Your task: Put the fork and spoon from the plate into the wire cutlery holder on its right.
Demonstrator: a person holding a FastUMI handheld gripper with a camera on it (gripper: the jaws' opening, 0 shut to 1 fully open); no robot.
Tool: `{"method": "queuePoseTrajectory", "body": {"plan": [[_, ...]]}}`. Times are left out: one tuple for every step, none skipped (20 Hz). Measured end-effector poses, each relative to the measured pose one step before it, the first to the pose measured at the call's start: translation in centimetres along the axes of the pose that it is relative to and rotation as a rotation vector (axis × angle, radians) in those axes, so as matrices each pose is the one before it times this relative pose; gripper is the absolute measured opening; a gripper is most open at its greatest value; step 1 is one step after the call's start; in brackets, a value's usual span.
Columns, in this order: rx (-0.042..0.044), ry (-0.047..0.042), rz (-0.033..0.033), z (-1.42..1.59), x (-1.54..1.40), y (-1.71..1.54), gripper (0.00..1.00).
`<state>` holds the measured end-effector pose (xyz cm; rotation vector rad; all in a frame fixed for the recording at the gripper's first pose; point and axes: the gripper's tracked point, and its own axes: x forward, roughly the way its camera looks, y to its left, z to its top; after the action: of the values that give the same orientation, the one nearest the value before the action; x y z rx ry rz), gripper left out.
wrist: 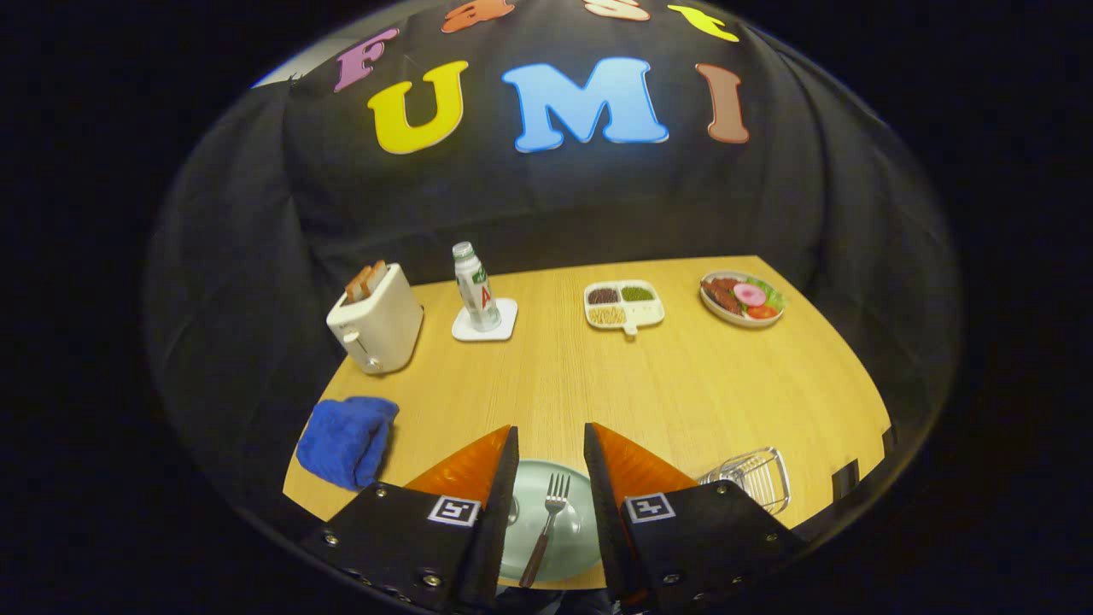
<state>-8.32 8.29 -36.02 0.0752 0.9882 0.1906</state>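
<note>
the gripper (551, 440) hangs with jaws apart and empty. between them a fork (546, 525) with a dark handle lies on the pale green plate (564, 555); the wire cutlery holder (756, 478) sits just beside the right finger. bare table (546, 384) lies beyond.

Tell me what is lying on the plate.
A fork lies on the plate, between the open gripper's fingers. A spoon bowl seems to peek out by one finger; the fingers cover the plate's sides.
</note>
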Motion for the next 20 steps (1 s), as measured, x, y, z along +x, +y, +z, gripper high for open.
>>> {"method": "queuePoseTrajectory", "body": {"plan": [[0.01553, 0.05314, 0.00778, -1.771, 0.775, 0.207, 0.47], [0.01822, 0.05544, 0.00696, -1.607, 0.836, 0.164, 0.47], [0.01814, 0.04619, 0.00566, -1.442, 1.035, 0.08, 0.47], [0.01101, 0.04349, 0.00007, -1.203, 0.778, -0.016, 0.47], [0.00515, 0.03633, 0.00007, -1.315, 0.596, 0.058, 0.47], [-0.00322, 0.0314, -0.00711, -0.918, 0.536, -0.202, 0.47], [-0.00742, 0.03575, -0.00945, -1.137, 0.666, -0.115, 0.47], [0.00613, 0.0262, 0.00163, -0.588, 0.492, 0.096, 0.47], [0.00793, 0.02856, 0.00221, -0.667, 0.462, 0.083, 0.47], [0.01116, 0.02573, -0.00339, -0.648, 0.441, -0.126, 0.47], [0.00319, 0.03072, -0.00724, -0.819, 0.595, -0.186, 0.47], [0.0013, 0.03103, -0.0092, -0.696, 0.557, -0.183, 0.47], [0.00615, 0.02601, -0.00073, -0.686, 0.536, -0.019, 0.48], [0.0084, 0.02338, 0.00346, -0.501, 0.378, 0.018, 0.48], [0.00874, 0.02379, 0.00221, -0.605, 0.353, -0.021, 0.47], [0.00682, 0.01624, 0.00285, -0.348, 0.254, 0.019, 0.47], [0.00142, 0.01328, 0.00058, -0.339, 0.361, 0.004, 0.48], [-0.00577, 0.00915, -0.00365, -0.078, 0.12, -0.112, 0.48], [0.00179, 0.00865, -0.00326, -0.259, 0.169, 0.015, 0.47], [0.00918, -0.01005, 0.00511, 0.263, 0.267, 0.067, 0.38]]}}
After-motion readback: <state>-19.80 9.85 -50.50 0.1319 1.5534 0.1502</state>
